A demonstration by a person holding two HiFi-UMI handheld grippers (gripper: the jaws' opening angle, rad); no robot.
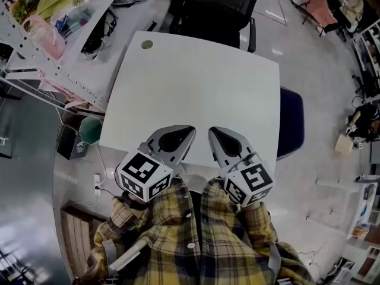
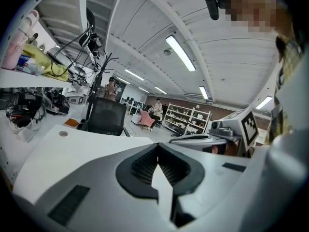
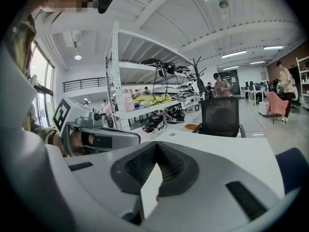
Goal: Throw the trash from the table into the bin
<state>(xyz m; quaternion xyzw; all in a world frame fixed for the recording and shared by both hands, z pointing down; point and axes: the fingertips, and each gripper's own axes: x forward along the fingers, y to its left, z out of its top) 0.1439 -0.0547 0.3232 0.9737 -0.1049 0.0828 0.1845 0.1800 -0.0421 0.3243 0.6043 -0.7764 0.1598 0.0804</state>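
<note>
Left gripper (image 1: 185, 133): fingers pressed together, nothing between them. Right gripper (image 1: 214, 133): same, closed and empty. Both hover at the near edge of the worktop (image 1: 196, 76), side by side.

Trash: none seen in any view. The surface ahead of the fingers is bare.

A green round vessel (image 1: 90, 129) sits left of the left fingers, below the worktop edge. It may be the bin; I cannot tell.

Judgement: clearing looks complete, with nothing left to pick up.

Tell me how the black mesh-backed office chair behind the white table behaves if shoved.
The black mesh-backed office chair probably shifts easily: its back looks thin and light. Pushed forward it would likely bump the white table, standing close against it. Its base is hidden, so rolling is uncertain.
</note>
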